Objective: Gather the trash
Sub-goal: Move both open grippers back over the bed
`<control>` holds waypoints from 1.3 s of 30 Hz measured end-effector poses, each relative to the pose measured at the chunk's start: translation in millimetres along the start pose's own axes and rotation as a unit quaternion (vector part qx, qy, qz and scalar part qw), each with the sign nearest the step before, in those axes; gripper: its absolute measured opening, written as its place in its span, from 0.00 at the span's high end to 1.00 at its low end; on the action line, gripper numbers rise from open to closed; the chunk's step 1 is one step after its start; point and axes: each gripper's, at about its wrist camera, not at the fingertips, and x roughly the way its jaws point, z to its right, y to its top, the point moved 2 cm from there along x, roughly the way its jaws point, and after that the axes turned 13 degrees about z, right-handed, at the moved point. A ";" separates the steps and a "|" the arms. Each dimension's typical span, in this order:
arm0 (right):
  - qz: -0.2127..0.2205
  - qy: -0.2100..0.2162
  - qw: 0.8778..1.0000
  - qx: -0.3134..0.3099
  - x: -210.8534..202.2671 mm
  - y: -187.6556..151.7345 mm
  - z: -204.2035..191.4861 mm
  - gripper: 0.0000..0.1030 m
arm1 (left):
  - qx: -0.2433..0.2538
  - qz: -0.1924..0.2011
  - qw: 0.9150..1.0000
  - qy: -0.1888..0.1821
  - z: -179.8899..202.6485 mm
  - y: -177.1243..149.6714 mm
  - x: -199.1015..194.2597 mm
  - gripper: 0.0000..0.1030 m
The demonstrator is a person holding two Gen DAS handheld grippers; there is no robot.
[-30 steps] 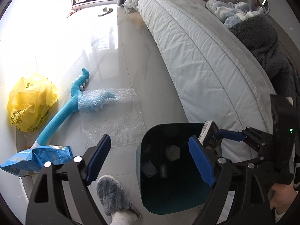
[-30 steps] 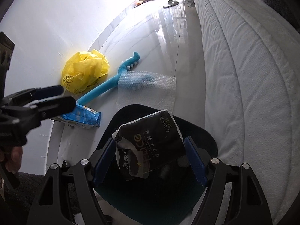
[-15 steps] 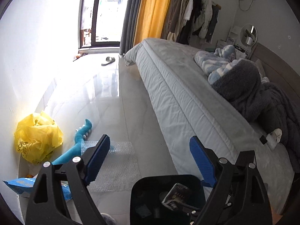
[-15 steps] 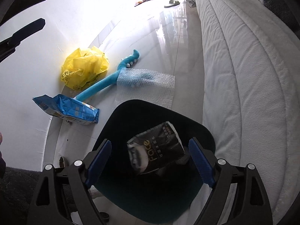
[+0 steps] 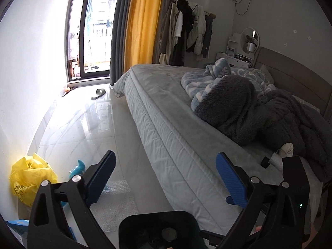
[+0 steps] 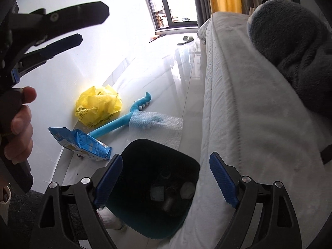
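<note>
Glossy floor; dark bin's (image 6: 153,186) contents murky, bubble wrap (image 6: 159,128) partly hidden.

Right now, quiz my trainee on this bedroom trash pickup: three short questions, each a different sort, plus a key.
1. True or false: the right claw holds a wrapper.
2. What lies partly over the blue toy? A) bubble wrap B) yellow plastic bag C) slipper
3. Fill in: the blue snack bag lies on the floor between the wall and the dark ____.

Key: 1 false; 2 A; 3 trash bin
</note>
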 end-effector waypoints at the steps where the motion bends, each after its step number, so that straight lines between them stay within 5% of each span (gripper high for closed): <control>1: 0.006 -0.005 1.000 0.000 -5.6 0.9 5.3 0.16 | -0.010 0.000 1.000 -0.006 4.2 -0.1 2.2 0.04; 6: 0.031 -0.038 0.999 0.010 -33.7 4.1 42.1 0.16 | -0.026 -0.008 0.999 -0.019 25.7 -5.4 16.1 0.04; 19: 0.059 -0.126 0.990 0.024 -84.0 1.1 133.4 0.15 | 0.023 -0.028 0.997 -0.068 96.3 -17.7 31.9 0.05; 31: 0.058 -0.178 0.982 -0.004 -93.5 -4.1 174.8 0.16 | 0.032 -0.051 0.994 -0.096 112.5 -30.3 47.7 0.05; 35: 0.049 -0.181 0.982 0.006 -90.6 -9.6 191.3 0.28 | 0.034 -0.053 0.993 -0.099 116.4 -31.2 53.1 0.05; 39: 0.038 -0.190 0.981 0.002 -86.3 -14.4 197.0 0.29 | 0.027 -0.054 0.993 -0.102 120.5 -30.6 55.1 0.05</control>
